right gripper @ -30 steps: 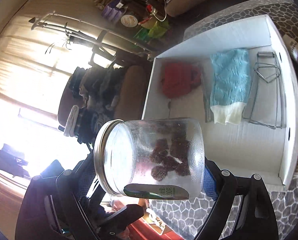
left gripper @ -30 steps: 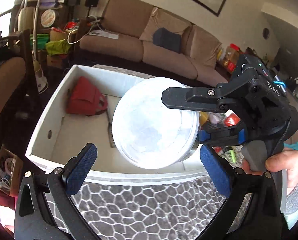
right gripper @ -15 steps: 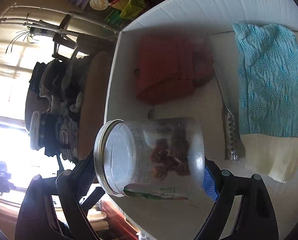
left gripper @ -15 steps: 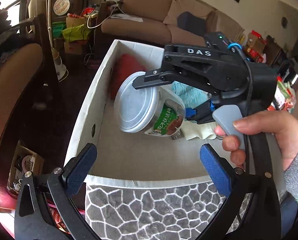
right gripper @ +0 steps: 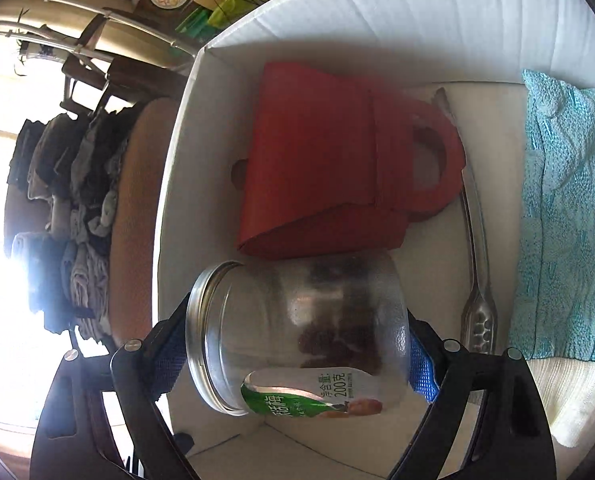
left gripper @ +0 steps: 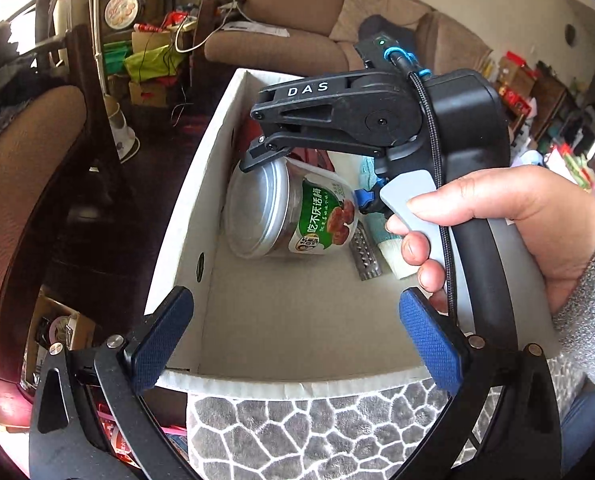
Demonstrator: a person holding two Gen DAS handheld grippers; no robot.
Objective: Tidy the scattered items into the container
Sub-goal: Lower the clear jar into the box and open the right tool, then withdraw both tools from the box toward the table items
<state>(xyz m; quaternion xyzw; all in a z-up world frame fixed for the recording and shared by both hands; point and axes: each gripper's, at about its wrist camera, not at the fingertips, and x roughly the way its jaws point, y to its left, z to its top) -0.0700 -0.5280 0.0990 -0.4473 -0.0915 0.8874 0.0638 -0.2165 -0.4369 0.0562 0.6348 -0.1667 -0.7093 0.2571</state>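
Note:
My right gripper is shut on a clear plastic jar with a silver lid and a green label. It holds the jar on its side, low inside the white cardboard box, next to a red bag. In the left wrist view the jar lies at the box's left wall, with the right gripper's body above it. My left gripper is open and empty, over the box's near edge.
In the box lie metal tongs and a teal and cream knitted cloth. The box stands on a grey stone-patterned mat. A brown sofa and floor clutter are behind; a chair is at left.
My right gripper has carried the jar from above the near edge down into the box, close to the red bag. The left gripper has stayed open and shifted a little leftward along the near edge.

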